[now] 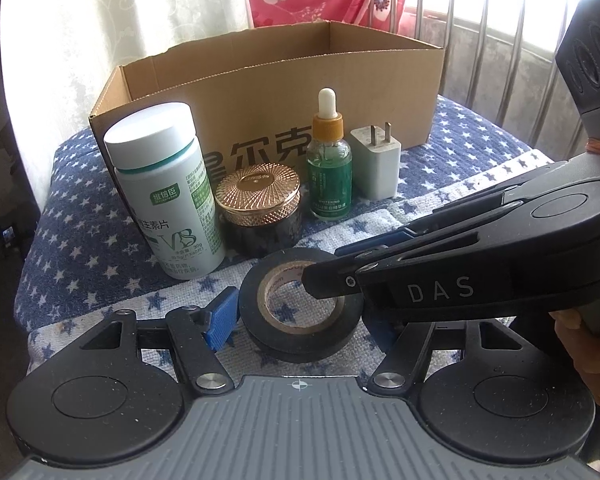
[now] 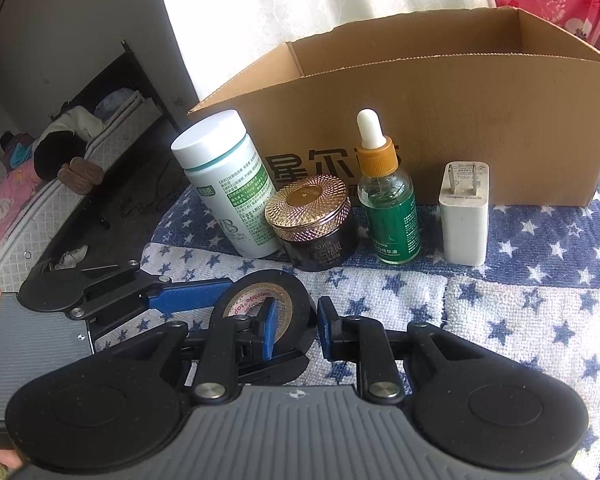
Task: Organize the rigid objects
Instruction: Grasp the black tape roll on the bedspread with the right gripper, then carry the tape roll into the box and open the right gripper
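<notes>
Right wrist view: cardboard box (image 2: 460, 128) interior hidden.

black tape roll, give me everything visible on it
The black tape roll is glossy black tape wound on a tan cardboard core with red print. It lies flat on the star-patterned towel, in front of the row of bottles. The left gripper straddles it, one blue pad near its left side, the other hidden. The right gripper has one finger inside the core hole and one outside, across the ring wall; firm contact can't be confirmed.
</notes>
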A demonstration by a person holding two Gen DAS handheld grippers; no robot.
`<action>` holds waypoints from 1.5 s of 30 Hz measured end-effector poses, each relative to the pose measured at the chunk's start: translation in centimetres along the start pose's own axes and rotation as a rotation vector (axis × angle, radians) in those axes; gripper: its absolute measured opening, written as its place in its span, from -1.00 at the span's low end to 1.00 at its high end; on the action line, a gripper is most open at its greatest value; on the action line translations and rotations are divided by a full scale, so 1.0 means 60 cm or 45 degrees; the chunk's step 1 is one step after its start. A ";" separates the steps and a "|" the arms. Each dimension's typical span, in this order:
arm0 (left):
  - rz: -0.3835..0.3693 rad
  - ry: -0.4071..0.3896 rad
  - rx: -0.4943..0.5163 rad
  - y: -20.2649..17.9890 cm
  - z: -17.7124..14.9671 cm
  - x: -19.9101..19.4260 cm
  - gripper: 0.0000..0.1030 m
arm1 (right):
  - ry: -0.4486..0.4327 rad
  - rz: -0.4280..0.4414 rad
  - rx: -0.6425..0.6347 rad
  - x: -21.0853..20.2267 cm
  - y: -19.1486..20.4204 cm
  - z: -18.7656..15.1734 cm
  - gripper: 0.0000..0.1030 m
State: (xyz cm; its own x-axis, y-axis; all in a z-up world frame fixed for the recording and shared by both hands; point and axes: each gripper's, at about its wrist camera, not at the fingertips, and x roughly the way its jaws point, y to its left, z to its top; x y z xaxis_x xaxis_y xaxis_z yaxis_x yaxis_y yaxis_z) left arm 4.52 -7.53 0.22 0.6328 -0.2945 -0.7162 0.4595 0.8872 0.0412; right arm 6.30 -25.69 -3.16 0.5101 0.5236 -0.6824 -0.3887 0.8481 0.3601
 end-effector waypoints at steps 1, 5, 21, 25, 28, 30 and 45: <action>0.002 -0.003 0.000 -0.001 0.000 -0.003 0.30 | -0.004 0.000 -0.003 -0.002 0.002 0.000 -0.55; 0.009 -0.019 -0.003 -0.002 0.000 -0.015 0.30 | -0.019 -0.002 -0.017 -0.012 0.011 -0.001 -0.55; 0.086 -0.192 0.005 -0.007 0.014 -0.104 0.30 | -0.159 0.005 -0.141 -0.077 0.077 0.017 -0.54; 0.125 -0.282 0.034 -0.001 0.037 -0.138 0.29 | -0.234 0.014 -0.201 -0.106 0.103 0.048 -0.54; 0.138 -0.317 0.052 0.011 0.067 -0.156 0.29 | -0.279 0.015 -0.257 -0.121 0.120 0.078 -0.54; 0.141 -0.332 0.064 0.020 0.091 -0.165 0.29 | -0.306 0.017 -0.289 -0.128 0.127 0.102 -0.54; 0.037 -0.073 0.037 0.108 0.297 -0.002 0.29 | -0.015 0.076 -0.117 -0.026 -0.005 0.345 -0.54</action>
State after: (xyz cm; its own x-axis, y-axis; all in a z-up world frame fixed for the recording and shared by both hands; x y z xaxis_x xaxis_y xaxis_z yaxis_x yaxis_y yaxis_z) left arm 18.52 -8.07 12.97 0.6806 -0.2893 -0.6731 0.4576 0.8853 0.0822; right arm 21.53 -25.05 10.96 0.4930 0.5740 -0.6538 -0.4871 0.8047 0.3393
